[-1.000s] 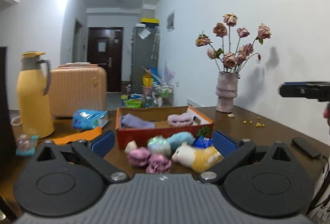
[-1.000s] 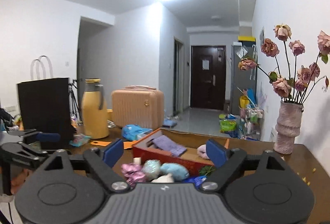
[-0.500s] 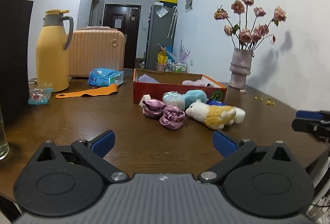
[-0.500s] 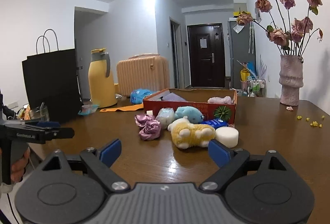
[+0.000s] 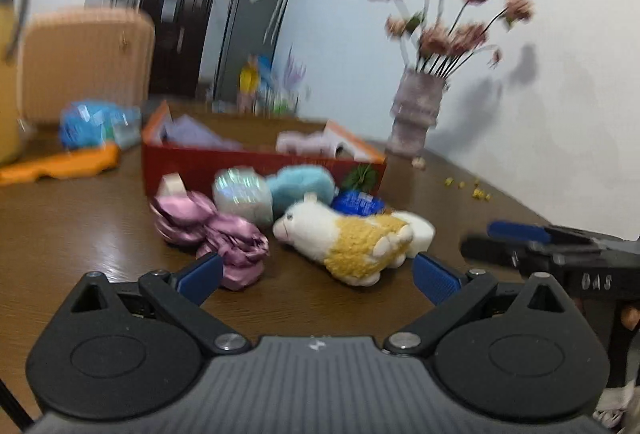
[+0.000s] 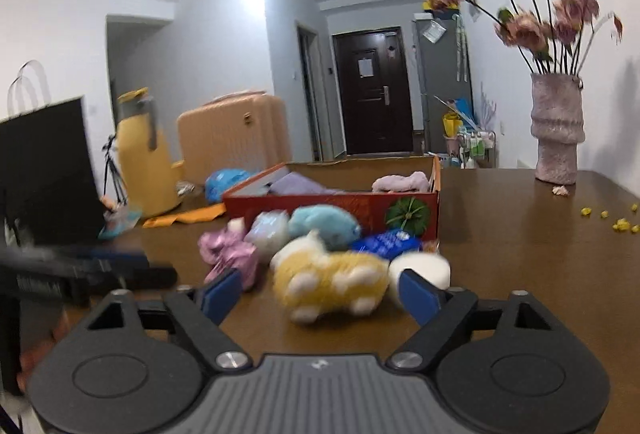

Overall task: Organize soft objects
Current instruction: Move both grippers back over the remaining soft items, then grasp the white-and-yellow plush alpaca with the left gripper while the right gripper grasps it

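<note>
Left wrist view: the left claw [image 5: 316, 274] is standing wide apart, gripping nothing, hovering over the brown surface [image 5: 80, 226] just short of the pink satin scrunchies [image 5: 224, 234] and the white-and-yellow plush toy [image 5: 348, 238]. Those are lying in a cluster with a teal plush [image 5: 300, 186] in front of the red box [image 5: 240, 162]. At the right edge the right claw [image 5: 520, 238] is showing blurred pale lettering I cannot read.

Right wrist view: the right claw [image 6: 320, 294] has just been closing a little, yet its jaws are standing apart and empty, the plush toy [image 6: 332, 278] lying just ahead between them, untouched. A white sponge [image 6: 424, 268] is sitting beside the right fingertip. A blue packet [image 6: 386, 244] bears unreadable print.
</note>
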A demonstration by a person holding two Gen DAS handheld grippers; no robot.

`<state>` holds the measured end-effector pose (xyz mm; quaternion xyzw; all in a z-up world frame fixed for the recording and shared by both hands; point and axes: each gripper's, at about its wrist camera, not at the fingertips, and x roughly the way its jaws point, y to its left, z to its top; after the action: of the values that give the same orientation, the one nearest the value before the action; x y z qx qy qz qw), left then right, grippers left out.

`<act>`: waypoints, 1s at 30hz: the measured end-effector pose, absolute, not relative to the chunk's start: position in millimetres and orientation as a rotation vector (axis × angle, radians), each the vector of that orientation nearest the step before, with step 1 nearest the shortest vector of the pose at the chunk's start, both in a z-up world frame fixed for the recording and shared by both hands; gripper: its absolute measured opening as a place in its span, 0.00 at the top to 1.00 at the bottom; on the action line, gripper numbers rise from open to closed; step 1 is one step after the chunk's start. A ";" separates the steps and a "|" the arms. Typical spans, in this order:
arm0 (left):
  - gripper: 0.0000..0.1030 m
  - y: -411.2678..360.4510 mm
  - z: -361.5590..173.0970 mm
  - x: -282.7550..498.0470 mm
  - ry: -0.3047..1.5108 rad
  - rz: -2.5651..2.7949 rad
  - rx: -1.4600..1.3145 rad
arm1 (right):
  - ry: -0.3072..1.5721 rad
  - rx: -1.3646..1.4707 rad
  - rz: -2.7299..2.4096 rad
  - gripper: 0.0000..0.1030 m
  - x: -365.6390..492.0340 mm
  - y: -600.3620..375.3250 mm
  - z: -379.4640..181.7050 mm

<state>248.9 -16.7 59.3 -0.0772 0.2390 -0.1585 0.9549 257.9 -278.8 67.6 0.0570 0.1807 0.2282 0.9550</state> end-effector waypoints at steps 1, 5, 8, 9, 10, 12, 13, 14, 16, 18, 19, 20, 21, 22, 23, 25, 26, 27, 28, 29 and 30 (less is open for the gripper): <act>0.00 -19.2 54.9 263.0 0.514 -0.338 -0.176 | 0.378 0.146 0.464 0.29 275.0 -279.6 65.9; 0.09 -27.4 45.1 296.3 0.541 -0.376 -0.209 | 0.423 0.242 0.474 0.47 331.2 -280.1 55.7; 0.24 -32.7 38.5 313.7 0.577 -0.418 -0.251 | 0.480 0.260 0.483 0.62 361.4 -275.9 45.4; 0.27 -33.1 34.8 318.6 0.594 -0.440 -0.275 | 0.500 0.261 0.482 0.63 368.0 -273.9 41.4; 0.33 -33.5 31.2 323.0 0.612 -0.459 -0.299 | 0.510 0.254 0.479 0.63 370.4 -271.5 36.7; 0.43 -33.6 25.3 329.2 0.652 -0.487 -0.328 | 0.510 0.250 0.483 0.63 371.2 -269.7 32.9; 0.45 -34.1 24.5 329.8 0.656 -0.497 -0.330 | 0.514 0.255 0.489 0.63 371.5 -269.7 32.5; 0.49 -34.3 24.3 329.2 0.652 -0.504 -0.326 | 0.519 0.258 0.493 0.63 371.0 -269.6 32.5; 0.52 -35.6 24.0 327.5 0.650 -0.517 -0.312 | 0.528 0.259 0.496 0.63 366.4 -269.6 33.2; 0.54 -34.1 24.3 321.0 0.648 -0.513 -0.323 | 0.530 0.258 0.497 0.63 357.1 -270.2 33.1; 0.54 -32.5 24.8 314.1 0.650 -0.518 -0.334 | 0.534 0.261 0.502 0.63 351.2 -272.7 33.8; 0.54 -31.0 25.0 305.7 0.650 -0.525 -0.344 | 0.542 0.271 0.509 0.63 341.8 -274.9 35.0; 0.54 -28.1 23.8 293.6 0.650 -0.530 -0.360 | 0.551 0.279 0.520 0.63 331.4 -276.6 35.5; 0.54 -25.3 22.9 282.9 0.653 -0.533 -0.377 | 0.557 0.278 0.533 0.63 320.3 -277.4 36.7; 0.54 -21.5 21.4 268.5 0.656 -0.536 -0.403 | 0.561 0.273 0.543 0.63 308.1 -277.6 38.1; 0.54 -15.3 22.2 242.1 0.653 -0.540 -0.422 | 0.568 0.257 0.563 0.63 278.5 -275.1 40.1; 0.54 -12.2 22.7 226.9 0.647 -0.536 -0.421 | 0.568 0.245 0.572 0.63 264.7 -272.1 40.5; 0.54 -9.7 23.5 215.1 0.643 -0.533 -0.419 | 0.568 0.232 0.577 0.63 251.4 -268.9 40.7; 0.53 -7.1 24.1 202.9 0.643 -0.531 -0.416 | 0.563 0.216 0.580 0.63 235.8 -264.7 41.4; 0.53 -4.8 24.8 192.6 0.642 -0.528 -0.412 | 0.560 0.202 0.586 0.63 224.6 -261.3 42.2; 0.53 -2.5 25.4 184.7 0.637 -0.523 -0.407 | 0.557 0.186 0.594 0.62 214.9 -258.7 43.3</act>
<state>184.7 -2.5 25.4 -0.1966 0.3072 -0.2526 0.8962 214.9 -258.7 43.3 0.0904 0.2703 0.2884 0.9141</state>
